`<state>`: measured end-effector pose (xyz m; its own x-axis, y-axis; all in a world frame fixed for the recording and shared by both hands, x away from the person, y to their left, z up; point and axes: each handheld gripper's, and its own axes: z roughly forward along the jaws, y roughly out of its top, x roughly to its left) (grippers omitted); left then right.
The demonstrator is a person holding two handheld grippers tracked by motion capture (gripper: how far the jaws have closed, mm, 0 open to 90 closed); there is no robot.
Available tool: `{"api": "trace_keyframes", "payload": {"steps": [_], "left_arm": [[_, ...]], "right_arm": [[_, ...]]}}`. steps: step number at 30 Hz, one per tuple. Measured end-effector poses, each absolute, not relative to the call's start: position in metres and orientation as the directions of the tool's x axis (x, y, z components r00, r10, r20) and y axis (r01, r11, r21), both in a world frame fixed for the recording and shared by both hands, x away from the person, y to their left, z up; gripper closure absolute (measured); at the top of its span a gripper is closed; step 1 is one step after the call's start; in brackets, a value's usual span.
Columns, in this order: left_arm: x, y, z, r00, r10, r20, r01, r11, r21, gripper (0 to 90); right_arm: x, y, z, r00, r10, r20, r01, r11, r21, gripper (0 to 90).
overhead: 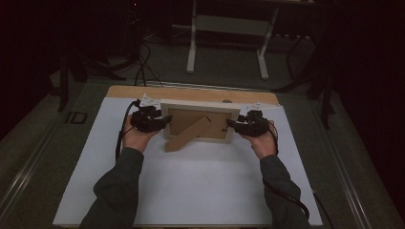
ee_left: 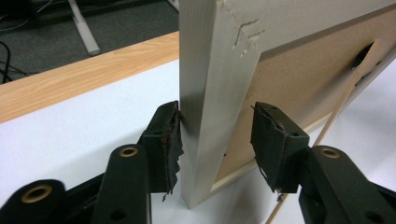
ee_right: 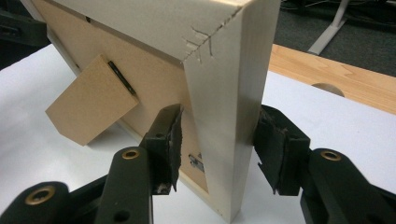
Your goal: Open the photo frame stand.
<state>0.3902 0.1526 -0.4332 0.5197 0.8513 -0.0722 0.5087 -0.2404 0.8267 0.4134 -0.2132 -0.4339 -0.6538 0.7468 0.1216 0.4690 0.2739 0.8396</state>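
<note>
Surface point(overhead: 191, 191), white-topped, bears a pale wooden picture frame point(overhead: 199, 121) standing near its far edge, back and brown prop leg point(overhead: 187, 135) toward the person. Left gripper point(overhead: 160, 122) and right gripper point(overhead: 234, 125) straddle its side rails, fingers parted; one pad on each is just touching the wood, with a gap at the other.

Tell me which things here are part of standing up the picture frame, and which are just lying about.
Part of the job:
- picture frame, upright on the table
- its fold-out stand
- left gripper, jaws around the frame's side
- right gripper, likewise

Just lying about:
- white sheet on the table
- white desk legs beyond the table
- cables on the floor
</note>
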Motion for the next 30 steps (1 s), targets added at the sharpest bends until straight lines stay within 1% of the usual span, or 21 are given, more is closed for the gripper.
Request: {"api": "trace_keyframes", "payload": {"steps": [1, 2, 4, 8, 9, 10, 11, 12, 13, 15, 16, 17, 18, 19, 20, 23, 25, 28, 30], "left_arm": [[0.389, 0.153, -0.434, 0.506, 0.86, -0.07, 0.51, -0.233, 0.828, 51.3], [0.385, 0.154, -0.437, 0.484, 0.871, -0.085, 0.514, -0.204, 0.833, 51.1], [0.38, 0.154, -0.44, 0.476, 0.875, -0.086, 0.508, -0.194, 0.839, 51.8], [0.371, 0.152, -0.443, 0.486, 0.871, -0.068, 0.49, -0.207, 0.847, 55.3], [0.365, 0.15, -0.445, 0.496, 0.867, -0.04, 0.477, -0.233, 0.847, 56.4], [0.365, 0.15, -0.445, 0.496, 0.867, -0.04, 0.477, -0.233, 0.847, 56.9], [0.36, 0.149, -0.447, 0.507, 0.862, -0.006, 0.466, -0.268, 0.843, 58.2], [0.36, 0.149, -0.447, 0.507, 0.862, -0.006, 0.466, -0.268, 0.843, 61.6], [0.356, 0.147, -0.45, 0.536, 0.844, 0.001, 0.446, -0.284, 0.849, 62.2], [0.354, 0.142, -0.455, 0.567, 0.823, 0.026, 0.44, -0.329, 0.835, 67.0], [0.354, 0.142, -0.455, 0.567, 0.823, 0.026, 0.44, -0.329, 0.835, 68.5], [0.354, 0.138, -0.459, 0.61, 0.792, 0.023, 0.439, -0.361, 0.823, 70.7], [0.354, 0.138, -0.459, 0.61, 0.792, 0.023, 0.439, -0.361, 0.823, 71.2], [0.355, 0.135, -0.463, 0.643, 0.766, -0.015, 0.446, -0.357, 0.821, 71.3], [0.356, 0.134, -0.465, 0.654, 0.756, -0.024, 0.451, -0.365, 0.814, 71.3], [0.359, 0.128, -0.47, 0.677, 0.736, -0.011, 0.457, -0.409, 0.79, 69.9], [0.362, 0.127, -0.474, 0.68, 0.732, -0.029, 0.478, -0.414, 0.775, 67.1], [0.365, 0.125, -0.478, 0.684, 0.729, -0.035, 0.49, -0.423, 0.762, 66.9], [0.365, 0.122, -0.481, 0.695, 0.719, -0.036, 0.5, -0.446, 0.742, 67.2]], "right_arm": [[0.413, -0.213, -0.434, -0.654, 0.747, 0.122, 0.469, 0.273, 0.84, 52.0], [0.413, -0.214, -0.435, -0.654, 0.746, 0.123, 0.467, 0.27, 0.842, 51.9], [0.412, -0.213, -0.435, -0.653, 0.747, 0.125, 0.468, 0.268, 0.842, 51.9], [0.411, -0.214, -0.435, -0.656, 0.745, 0.121, 0.464, 0.271, 0.843, 51.8], [0.411, -0.214, -0.435, -0.657, 0.744, 0.123, 0.464, 0.27, 0.844, 51.8], [0.411, -0.214, -0.435, -0.656, 0.744, 0.125, 0.465, 0.269, 0.844, 51.7], [0.41, -0.214, -0.435, -0.656, 0.744, 0.125, 0.465, 0.268, 0.844, 51.7], [0.41, -0.214, -0.435, -0.656, 0.744, 0.125, 0.465, 0.268, 0.844, 51.7], [0.41, -0.214, -0.436, -0.654, 0.746, 0.126, 0.466, 0.265, 0.844, 51.6], [0.41, -0.214, -0.436, -0.65, 0.749, 0.129, 0.467, 0.261, 0.845, 51.5], [0.41, -0.214, -0.436, -0.65, 0.749, 0.129, 0.467, 0.261, 0.845, 51.5], [0.41, -0.214, -0.436, -0.65, 0.749, 0.133, 0.47, 0.258, 0.844, 51.4], [0.41, -0.214, -0.436, -0.65, 0.748, 0.132, 0.469, 0.258, 0.844, 51.3], [0.409, -0.214, -0.436, -0.65, 0.748, 0.133, 0.47, 0.259, 0.844, 51.3], [0.409, -0.214, -0.436, -0.651, 0.747, 0.132, 0.469, 0.26, 0.844, 51.3], [0.409, -0.214, -0.436, -0.652, 0.747, 0.133, 0.47, 0.26, 0.843, 51.3], [0.409, -0.214, -0.436, -0.652, 0.746, 0.134, 0.47, 0.26, 0.843, 51.3], [0.409, -0.215, -0.436, -0.651, 0.747, 0.133, 0.471, 0.26, 0.843, 51.7], [0.409, -0.217, -0.439, -0.645, 0.751, 0.14, 0.482, 0.258, 0.837, 54.4]]}}
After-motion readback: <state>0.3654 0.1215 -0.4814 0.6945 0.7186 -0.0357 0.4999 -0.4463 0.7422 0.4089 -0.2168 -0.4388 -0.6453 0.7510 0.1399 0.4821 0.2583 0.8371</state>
